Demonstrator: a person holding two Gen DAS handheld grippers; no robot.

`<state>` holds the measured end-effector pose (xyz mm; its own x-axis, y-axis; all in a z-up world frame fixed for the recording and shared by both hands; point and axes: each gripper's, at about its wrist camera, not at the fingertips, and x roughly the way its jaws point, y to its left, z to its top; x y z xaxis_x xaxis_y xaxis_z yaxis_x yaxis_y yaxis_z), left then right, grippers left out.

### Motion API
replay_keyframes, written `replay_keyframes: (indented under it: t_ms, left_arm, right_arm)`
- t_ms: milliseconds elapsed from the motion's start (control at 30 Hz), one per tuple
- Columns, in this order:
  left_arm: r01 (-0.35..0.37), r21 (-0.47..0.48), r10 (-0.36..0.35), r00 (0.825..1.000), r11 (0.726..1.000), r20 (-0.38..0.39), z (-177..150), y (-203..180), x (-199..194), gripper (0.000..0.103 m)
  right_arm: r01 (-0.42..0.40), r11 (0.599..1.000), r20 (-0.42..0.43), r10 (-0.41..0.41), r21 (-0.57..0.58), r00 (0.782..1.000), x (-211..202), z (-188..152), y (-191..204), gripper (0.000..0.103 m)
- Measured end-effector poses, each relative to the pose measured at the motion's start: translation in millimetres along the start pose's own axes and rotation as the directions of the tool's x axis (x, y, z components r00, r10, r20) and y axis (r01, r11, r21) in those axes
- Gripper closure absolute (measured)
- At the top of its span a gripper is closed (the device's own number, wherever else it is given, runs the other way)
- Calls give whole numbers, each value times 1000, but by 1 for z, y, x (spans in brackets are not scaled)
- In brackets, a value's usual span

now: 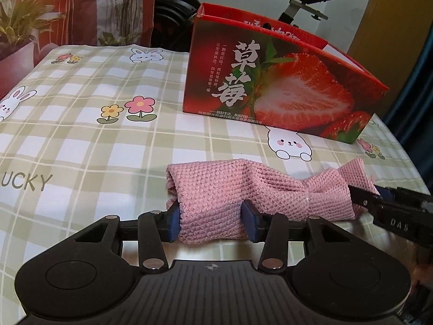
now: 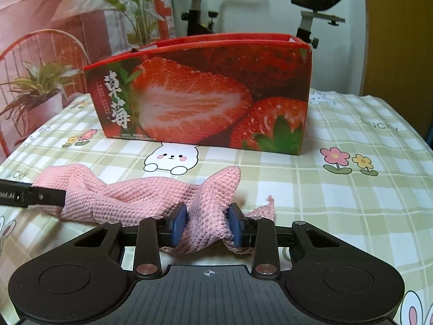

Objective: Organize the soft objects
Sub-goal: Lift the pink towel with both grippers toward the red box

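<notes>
A: Where's the pink cloth right now?

B: Lying on the checked tablecloth, in front of the strawberry box. From the left wrist view the box stands at about one o'clock of the cloth, a little apart.

A: And the grippers?

B: Both are pinched on it. The left gripper clamps the rolled left end; the right gripper squeezes the other end into a bunch (one corner pokes up toward twelve o'clock).

A: How should the lift go?

B: I'd raise both ends together and level, keeping the cloth gently taut so the middle doesn't sag or catch the box wall, then carry it over the open top.

A: Its long axis?

B: It runs nine to three o'clock, roughly parallel to the box's long face.
</notes>
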<state>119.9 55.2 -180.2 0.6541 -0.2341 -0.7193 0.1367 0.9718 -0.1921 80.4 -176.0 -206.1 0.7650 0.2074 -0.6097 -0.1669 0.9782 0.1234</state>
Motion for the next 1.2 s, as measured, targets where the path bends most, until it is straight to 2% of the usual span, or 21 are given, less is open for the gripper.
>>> replay_keyframes:
  t_ms: [533,600,667,700,833,1033,1200]
  left_arm:
    - [35,-23,-34,999,999,37,-5,8,-2,57]
    - [34,-36,-32,999,999,39,-5,10,-3,63]
    - [49,-56,-46,998,997,41,-6,14,-5,76]
    - [64,-61,-62,997,996,43,-7,15,-6,79]
    - [62,-11,-61,996,998,63,-10,6,-11,82]
    - [66,46,-71,989,997,131,-8,-4,-27,83]
    - [67,83,-81,979,994,185,0,-11,-39,83]
  right_arm:
    - [-30,999,15,30,11,999,-2,-3,-4,72]
    - [-35,999,16,35,10,999,-2,-3,-4,77]
    - [-42,999,18,42,0,999,-2,-3,-2,80]
    - [-42,999,20,43,-8,999,-2,-3,-1,84]
    - [-40,998,32,41,-47,999,-5,-4,5,89]
    - [-46,998,63,49,-45,997,-13,-3,5,91]
    - [-52,998,129,56,-33,990,-30,6,3,91]
